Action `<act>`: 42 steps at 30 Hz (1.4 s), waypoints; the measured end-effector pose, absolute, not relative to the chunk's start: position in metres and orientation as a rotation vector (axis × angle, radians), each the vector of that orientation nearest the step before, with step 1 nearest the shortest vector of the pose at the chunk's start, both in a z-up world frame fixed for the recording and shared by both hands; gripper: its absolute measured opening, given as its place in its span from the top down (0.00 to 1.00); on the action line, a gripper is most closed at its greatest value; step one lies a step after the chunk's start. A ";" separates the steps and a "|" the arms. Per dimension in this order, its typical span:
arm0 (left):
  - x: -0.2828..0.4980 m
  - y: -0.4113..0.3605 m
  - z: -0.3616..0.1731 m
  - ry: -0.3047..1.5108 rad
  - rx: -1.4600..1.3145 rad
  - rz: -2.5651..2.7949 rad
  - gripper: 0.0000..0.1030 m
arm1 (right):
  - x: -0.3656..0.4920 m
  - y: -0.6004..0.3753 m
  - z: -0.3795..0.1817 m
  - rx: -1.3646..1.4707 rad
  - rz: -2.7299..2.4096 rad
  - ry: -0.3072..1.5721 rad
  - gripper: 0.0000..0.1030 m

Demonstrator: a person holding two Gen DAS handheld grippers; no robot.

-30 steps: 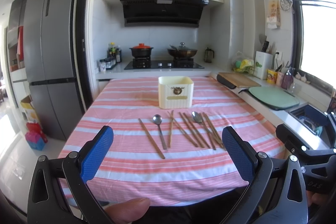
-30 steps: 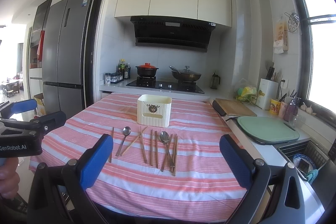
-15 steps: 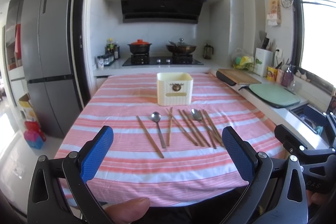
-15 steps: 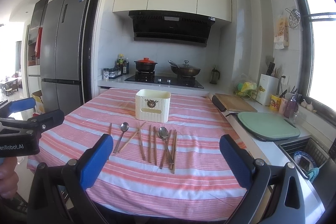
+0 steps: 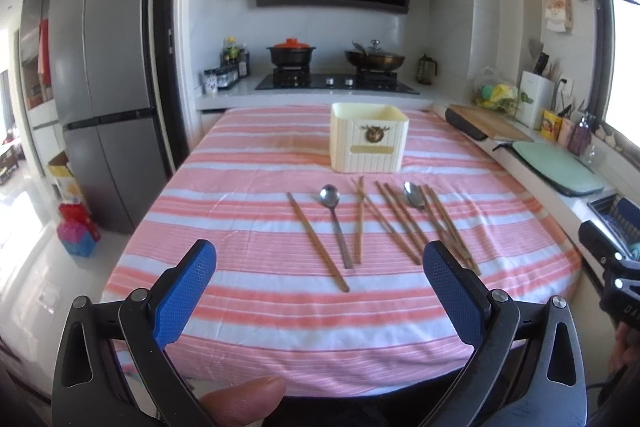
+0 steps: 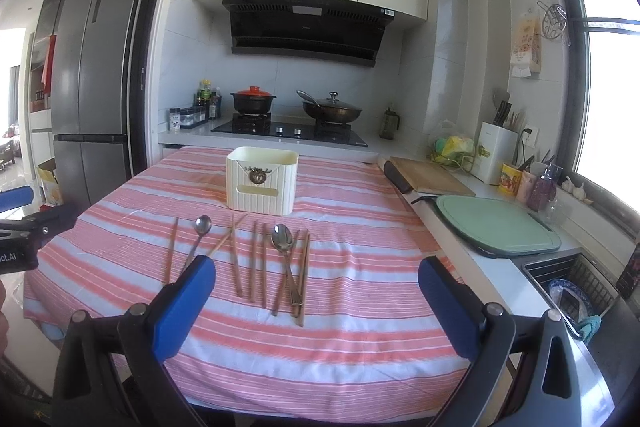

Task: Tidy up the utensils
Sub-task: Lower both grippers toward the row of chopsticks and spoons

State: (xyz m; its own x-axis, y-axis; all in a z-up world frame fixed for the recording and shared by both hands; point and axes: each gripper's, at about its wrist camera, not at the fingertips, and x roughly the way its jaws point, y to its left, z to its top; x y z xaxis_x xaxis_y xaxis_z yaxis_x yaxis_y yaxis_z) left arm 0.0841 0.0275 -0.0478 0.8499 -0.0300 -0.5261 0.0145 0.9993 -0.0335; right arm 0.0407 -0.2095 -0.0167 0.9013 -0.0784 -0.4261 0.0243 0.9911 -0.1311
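Several wooden chopsticks (image 5: pixel 317 235) and two metal spoons, one on the left (image 5: pixel 335 223) and one on the right (image 5: pixel 414 195), lie in a row on the pink striped tablecloth (image 5: pixel 280 299). A cream utensil holder (image 5: pixel 368 137) stands upright behind them. The same chopsticks (image 6: pixel 256 259), right spoon (image 6: pixel 285 251) and holder (image 6: pixel 262 180) show in the right wrist view. My left gripper (image 5: pixel 320 287) is open and empty, over the table's near edge. My right gripper (image 6: pixel 316 295) is open and empty, short of the utensils.
A counter runs along the table's right side with a wooden board (image 6: pixel 428 177), a green board (image 6: pixel 496 225) and a sink rack (image 6: pixel 576 291). A stove with pots (image 5: pixel 332 59) is behind the table. A fridge (image 5: pixel 104 99) stands at the left.
Both grippers have moved forward toward the table, so the utensils and the holder look closer and lower in view. Both stay open and empty.
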 end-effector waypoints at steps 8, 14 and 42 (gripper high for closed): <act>0.153 0.042 -0.088 0.720 -0.089 -0.019 0.00 | 0.088 -0.218 -0.043 -0.125 -0.051 0.566 0.00; 0.219 0.045 -0.118 0.836 -0.154 -0.030 0.00 | 0.121 -0.237 -0.072 -0.088 -0.050 0.666 0.00; 0.315 0.048 -0.204 1.003 -0.049 0.119 0.00 | 0.268 -0.268 -0.181 -0.030 0.049 1.023 0.17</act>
